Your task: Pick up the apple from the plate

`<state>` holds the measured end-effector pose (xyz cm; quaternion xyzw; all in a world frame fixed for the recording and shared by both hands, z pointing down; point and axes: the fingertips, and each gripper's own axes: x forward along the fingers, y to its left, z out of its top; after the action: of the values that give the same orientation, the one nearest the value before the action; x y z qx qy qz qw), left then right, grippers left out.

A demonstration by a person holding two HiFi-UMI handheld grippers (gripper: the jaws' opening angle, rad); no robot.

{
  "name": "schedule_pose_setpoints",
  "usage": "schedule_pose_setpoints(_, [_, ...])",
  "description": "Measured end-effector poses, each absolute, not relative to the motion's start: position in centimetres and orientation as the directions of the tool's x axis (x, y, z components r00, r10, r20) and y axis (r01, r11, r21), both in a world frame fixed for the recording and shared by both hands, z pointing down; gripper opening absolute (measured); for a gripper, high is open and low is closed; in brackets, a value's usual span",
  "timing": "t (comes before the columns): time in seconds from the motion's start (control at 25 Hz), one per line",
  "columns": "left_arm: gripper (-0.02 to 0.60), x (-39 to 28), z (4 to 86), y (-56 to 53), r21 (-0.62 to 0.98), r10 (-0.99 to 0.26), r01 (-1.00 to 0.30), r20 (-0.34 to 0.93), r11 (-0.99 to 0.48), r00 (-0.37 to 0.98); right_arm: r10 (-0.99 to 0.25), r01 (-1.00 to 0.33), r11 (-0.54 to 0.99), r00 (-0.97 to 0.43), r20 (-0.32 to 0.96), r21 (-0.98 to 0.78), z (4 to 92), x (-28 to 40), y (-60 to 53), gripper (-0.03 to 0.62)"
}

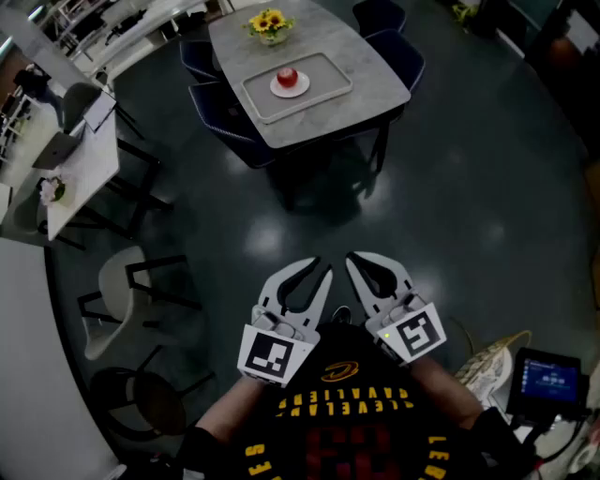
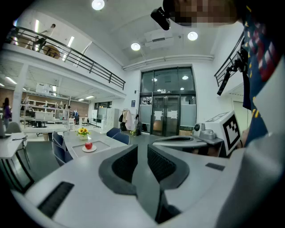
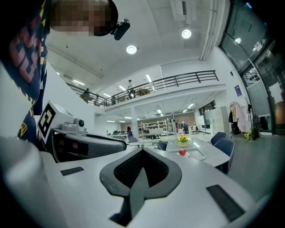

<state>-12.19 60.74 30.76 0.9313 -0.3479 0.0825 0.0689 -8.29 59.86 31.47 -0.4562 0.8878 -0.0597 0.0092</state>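
Observation:
A red apple [image 1: 288,76] sits on a small white plate [image 1: 277,87] inside a grey tray [image 1: 324,71] on a grey table [image 1: 367,54] far ahead. The apple is tiny in the left gripper view [image 2: 88,145] and in the right gripper view [image 3: 181,152]. Both grippers are held close to the person's body, far short of the table. My left gripper [image 1: 321,267] [image 2: 142,149] shows a narrow gap between its pads and holds nothing. The pads of my right gripper [image 1: 354,258] [image 3: 142,151] meet at the tip, with nothing in them.
A pot of sunflowers [image 1: 270,24] stands behind the tray. Blue chairs [image 1: 217,105] ring the table. At the left are a white desk [image 1: 82,169] and a white chair [image 1: 114,302]. A tablet [image 1: 548,380] sits at the lower right. Dark floor [image 1: 441,187] lies between me and the table.

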Motion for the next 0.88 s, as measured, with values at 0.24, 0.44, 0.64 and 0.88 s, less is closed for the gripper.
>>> schedule_pose_setpoints(0.24, [0.071, -11.4, 30.6, 61.6, 0.071, -0.647, -0.670, 0.203, -0.739, 0.735, -0.804, -0.801, 0.586, -0.594, 0.042, -0.119, 31.5, -7.5, 60.6, 0.008])
schedule_pose_setpoints(0.44, [0.071, -11.2, 30.4, 61.6, 0.058, -0.666, -0.689, 0.208, -0.723, 0.717, -0.802, -0.791, 0.592, -0.598, -0.011, -0.156, 30.5, -6.7, 60.6, 0.008])
schedule_pose_setpoints(0.64, [0.071, -11.6, 31.1, 60.5, 0.063, -0.683, -0.710, 0.223, -0.702, 0.695, -0.815, -0.801, 0.566, -0.579, 0.012, -0.195, 31.8, -5.7, 59.5, 0.008])
schedule_pose_setpoints(0.88, [0.071, -11.1, 32.3, 57.0, 0.096, -0.675, -0.709, 0.240, -0.699, 0.698, -0.820, -0.810, 0.548, -0.569, 0.058, -0.208, 33.5, -5.2, 56.0, 0.008])
